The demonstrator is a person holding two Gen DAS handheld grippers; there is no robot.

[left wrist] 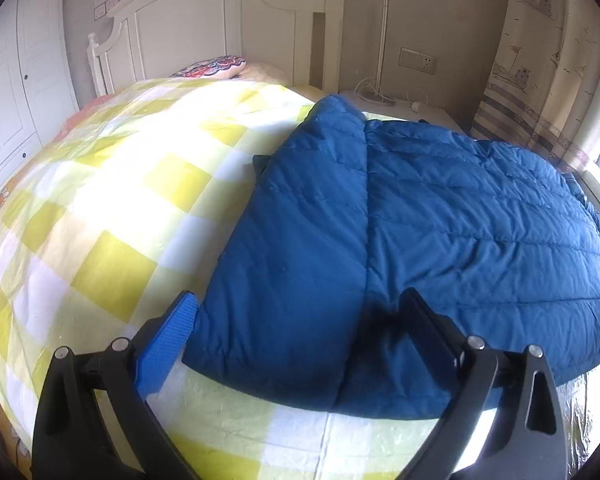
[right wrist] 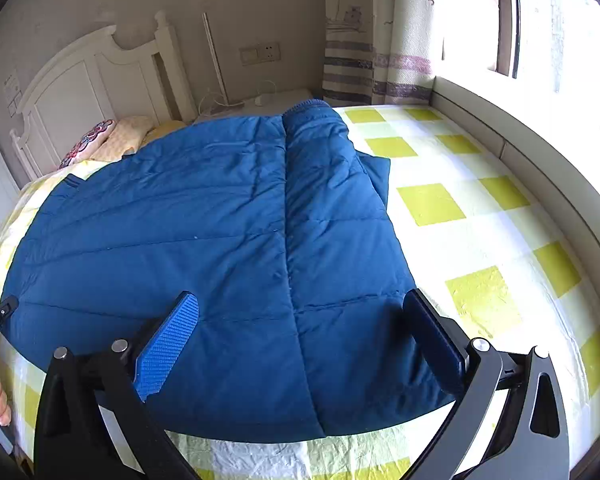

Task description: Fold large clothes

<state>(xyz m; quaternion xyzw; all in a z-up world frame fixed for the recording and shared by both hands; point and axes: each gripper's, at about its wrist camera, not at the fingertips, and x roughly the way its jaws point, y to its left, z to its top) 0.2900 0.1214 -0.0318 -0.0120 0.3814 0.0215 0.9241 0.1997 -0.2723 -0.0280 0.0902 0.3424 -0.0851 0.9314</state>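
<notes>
Bed (left wrist: 100,208) with yellow-checked cover, blue quilted jacket (left wrist: 440,220) lying flat on it, pillows (right wrist: 112,140) at headboard

We are seeing a yellow-and-white checked bedspread (left wrist: 112,208) lying before a white wooden headboard (left wrist: 204,28). A patterned pillow (left wrist: 214,67) is resting there.

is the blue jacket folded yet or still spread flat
Partly folded: both sleeves of the blue jacket lie turned in over the body. It has not been doubled over lengthwise yet.

black frames | blue ribbed fingers (right wrist: 166,346) | silver screws | bare skin
</notes>
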